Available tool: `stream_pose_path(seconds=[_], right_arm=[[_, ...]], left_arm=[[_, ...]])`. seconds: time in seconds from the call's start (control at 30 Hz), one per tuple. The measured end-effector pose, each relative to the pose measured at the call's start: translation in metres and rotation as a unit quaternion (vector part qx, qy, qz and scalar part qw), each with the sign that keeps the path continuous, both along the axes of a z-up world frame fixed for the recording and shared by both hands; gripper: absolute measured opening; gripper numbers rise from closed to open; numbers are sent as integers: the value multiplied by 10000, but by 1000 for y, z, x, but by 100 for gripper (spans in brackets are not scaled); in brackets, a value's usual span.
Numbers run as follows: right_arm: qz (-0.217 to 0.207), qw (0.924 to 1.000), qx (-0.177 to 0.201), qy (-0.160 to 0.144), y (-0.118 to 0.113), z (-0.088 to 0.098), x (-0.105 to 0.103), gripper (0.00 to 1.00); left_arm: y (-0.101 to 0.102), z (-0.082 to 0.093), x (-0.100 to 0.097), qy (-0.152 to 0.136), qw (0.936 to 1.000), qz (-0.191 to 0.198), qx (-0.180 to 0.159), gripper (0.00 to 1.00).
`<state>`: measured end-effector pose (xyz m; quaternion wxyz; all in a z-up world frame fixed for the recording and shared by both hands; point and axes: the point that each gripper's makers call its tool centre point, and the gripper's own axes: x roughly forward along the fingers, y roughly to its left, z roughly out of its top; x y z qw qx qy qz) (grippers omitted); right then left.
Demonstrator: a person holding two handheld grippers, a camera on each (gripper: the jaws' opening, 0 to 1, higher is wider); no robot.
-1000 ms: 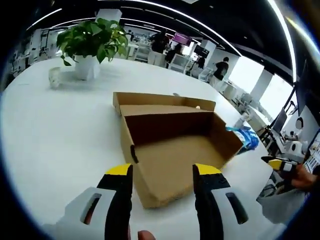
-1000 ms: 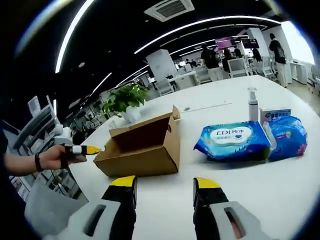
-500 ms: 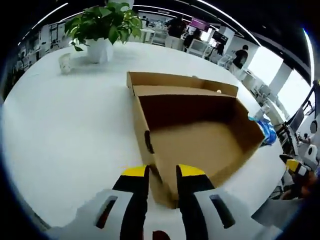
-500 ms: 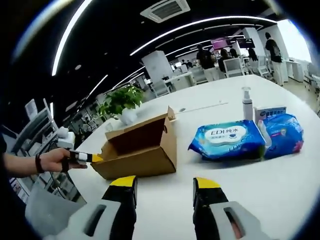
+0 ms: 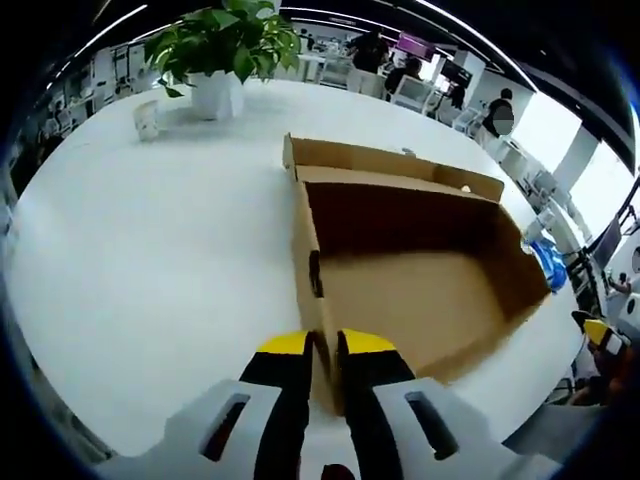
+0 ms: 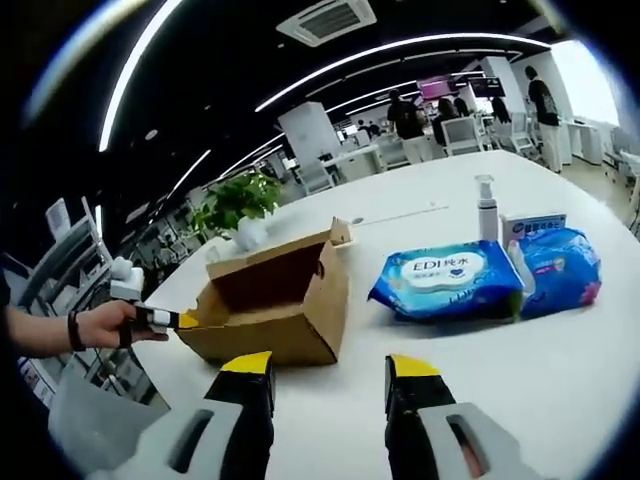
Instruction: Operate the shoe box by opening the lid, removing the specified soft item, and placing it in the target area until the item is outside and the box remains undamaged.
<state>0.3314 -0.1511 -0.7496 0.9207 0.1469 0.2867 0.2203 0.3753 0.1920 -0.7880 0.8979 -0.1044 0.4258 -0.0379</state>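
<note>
— What was recorded in the left gripper view, from left to right?

— A small cup and a potted plant were seen at the far left of the white table. The open cardboard shoe box was set at the middle, its lid folded back on the far side and its bottom seen bare. The left gripper was clamped on the box's near corner, the wall pinched between its yellow-tipped jaws. A blue pack was glimpsed past the box's right wall, and the right gripper was caught at the right edge.

— And in the right gripper view?

— At the left, the left gripper was held in a person's hand, its tip touching the box at the near left corner. The plant was seen behind the box. To the right, well apart from the box, a blue wipes pack was laid flat on the table, with a pump bottle and a small carton behind it and a second blue pack just beside it. The right gripper was held above the table with its jaws apart, nothing being gripped.
</note>
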Motion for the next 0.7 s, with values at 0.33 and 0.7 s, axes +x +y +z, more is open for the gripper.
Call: stream_pose_path(seconds=[0.33,0.7], right_arm=[[49,9999,51,71,4,-2,1,40],[182,9997,115,-78,23,16,40,40]], left_arm=[[6,1,-9,-75,9998,128,102,4],[5,0,-13,-90,9999,38,141,4]])
